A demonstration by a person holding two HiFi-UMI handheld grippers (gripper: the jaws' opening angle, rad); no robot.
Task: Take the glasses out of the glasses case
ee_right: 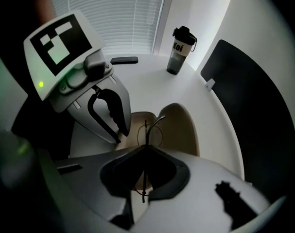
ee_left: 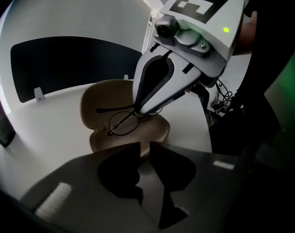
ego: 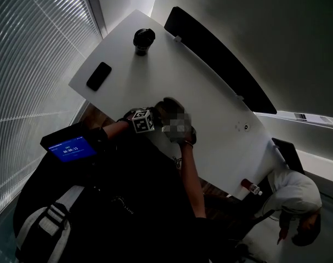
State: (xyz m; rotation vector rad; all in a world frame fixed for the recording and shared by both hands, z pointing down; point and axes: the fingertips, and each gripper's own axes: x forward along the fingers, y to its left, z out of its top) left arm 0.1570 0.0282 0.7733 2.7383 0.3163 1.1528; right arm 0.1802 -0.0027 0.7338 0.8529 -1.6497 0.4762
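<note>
The right tool (ee_right: 145,148) was clenched on the thin, dark wire-framed glasses (ee_right: 148,130), whose frame ran from 12 to 6 o'clock through its closed jaws, lenses at 12 o'clock over the open tan clamshell glasses case (ee_right: 179,130) on the white bench (ee_right: 152,76). The left tool (ee_left: 145,161) appeared clamped on the case's near rim, the glasses at its 11 o'clock. The lift looked to be the right hand's.

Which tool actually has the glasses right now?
The right tool, shut on the thin wire frame of the glasses; the left tool only grips the rim of the open tan glasses case.
</note>
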